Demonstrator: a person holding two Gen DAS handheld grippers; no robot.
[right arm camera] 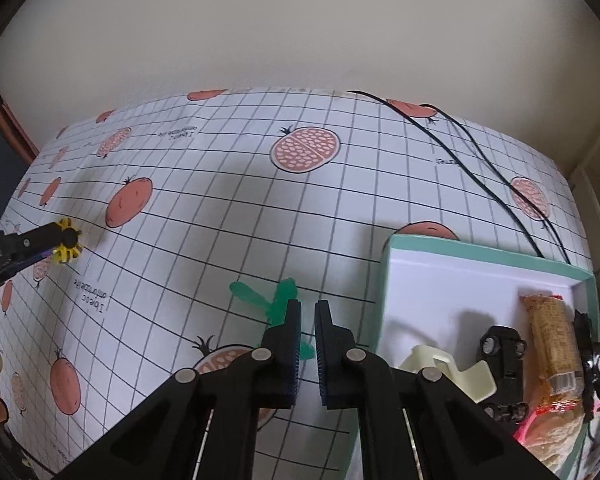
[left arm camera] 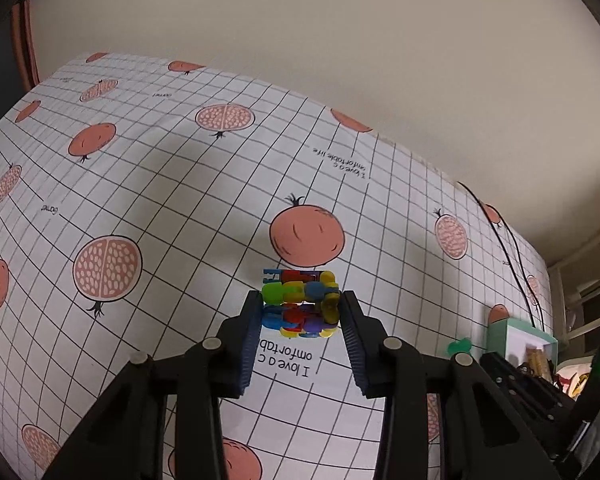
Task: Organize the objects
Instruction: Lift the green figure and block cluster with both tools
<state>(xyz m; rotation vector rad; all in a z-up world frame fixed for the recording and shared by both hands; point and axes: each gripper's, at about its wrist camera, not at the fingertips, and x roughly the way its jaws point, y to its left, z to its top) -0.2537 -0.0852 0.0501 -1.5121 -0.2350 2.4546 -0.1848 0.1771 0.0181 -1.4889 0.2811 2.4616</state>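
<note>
**Multicoloured block toy held in left claw; green piece loose by right claw**

Multicoloured plastic made up the block toy (left arm camera: 300, 304), which sat between the ribbed pads of the left claw (left arm camera: 301, 312). The jaws stood closed against its two sides, and it appeared to be lifted clear of the bench (left arm camera: 160, 184), judged ready for carrying. The right wrist view confirmed the hold from the side.

At the bench's right edge stood a teal-rimmed tray (right arm camera: 480, 252) holding a black toy car (right arm camera: 504, 356), a wrapped snack bar (right arm camera: 552, 344), a cream plastic part (right arm camera: 452, 368) and a dark figure (right arm camera: 592, 364). That grouping suggested the tray was the collection point.

A green plastic piece (right arm camera: 276, 300) lay flat on the bench, just left of the tray. The right claw (right arm camera: 308, 320) was narrow and empty, and the piece lay just ahead of its left finger, partly hidden by it.
</note>
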